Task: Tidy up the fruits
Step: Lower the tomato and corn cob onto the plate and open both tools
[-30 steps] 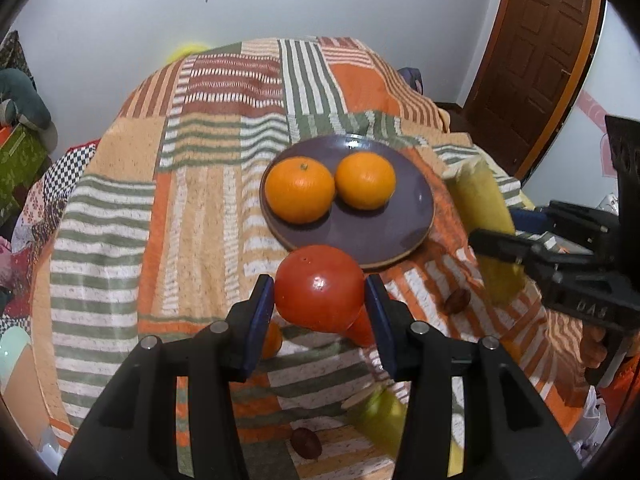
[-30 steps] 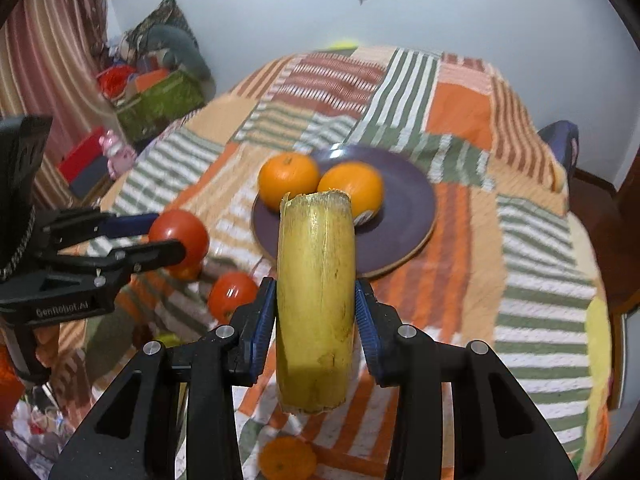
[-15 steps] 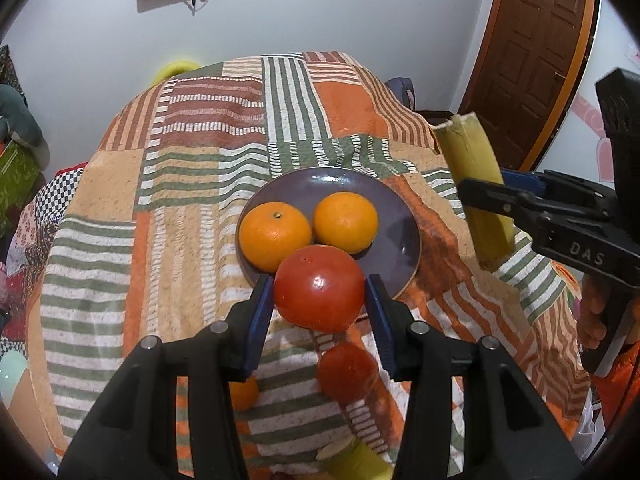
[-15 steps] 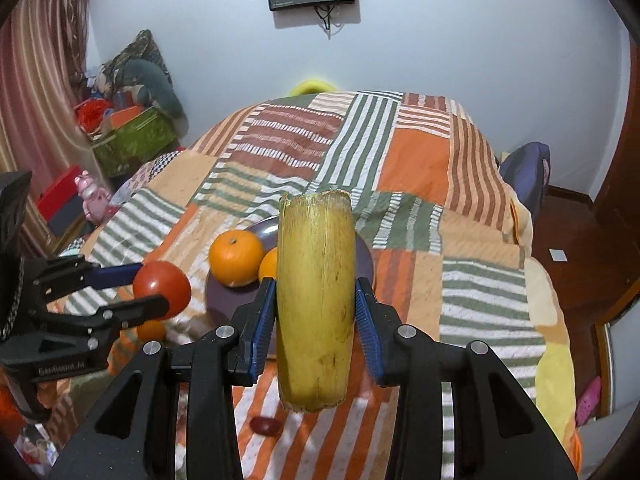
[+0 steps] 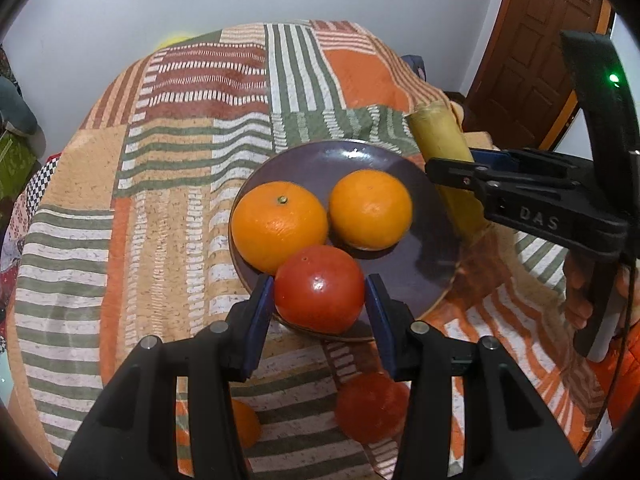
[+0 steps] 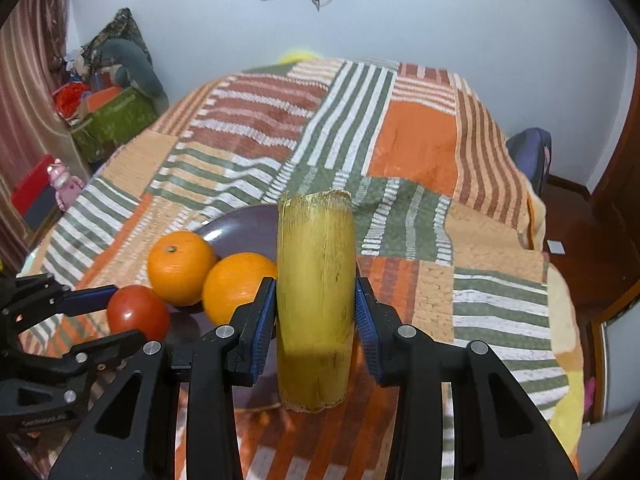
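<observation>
Left gripper clamping a round glossy red tomato between blue-padded fingers, jaws parted only as far as the fruit's width. Now holding it over the near rim of the round dark purple plate; half a second back, sitting just short of that rim, so advancing over the plate. Not possible to tell whether the tomato is touching the plate.

Lying on the plate: a stem-up orange toward its left edge and a second, plain-skinned orange just beside it, both seemingly unmoved between frames.

Right gripper gripping a yellow-green cut stalk segment, cylindrical and fibrous, upright between its pads, jaws spread to the stalk's thickness. Seen from the left wrist view, stalk now hanging at the plate's right edge, lower end overlapping the rim; earlier, hovering higher and clear of the plate to the right. Coming down and inward, then.

Lying on the striped orange, green and white patchwork quilt near its front edge, below the left gripper: a second red tomato, blurred, and a small orange fruit partly hidden by the gripper body. Both well apart from the plate.
</observation>
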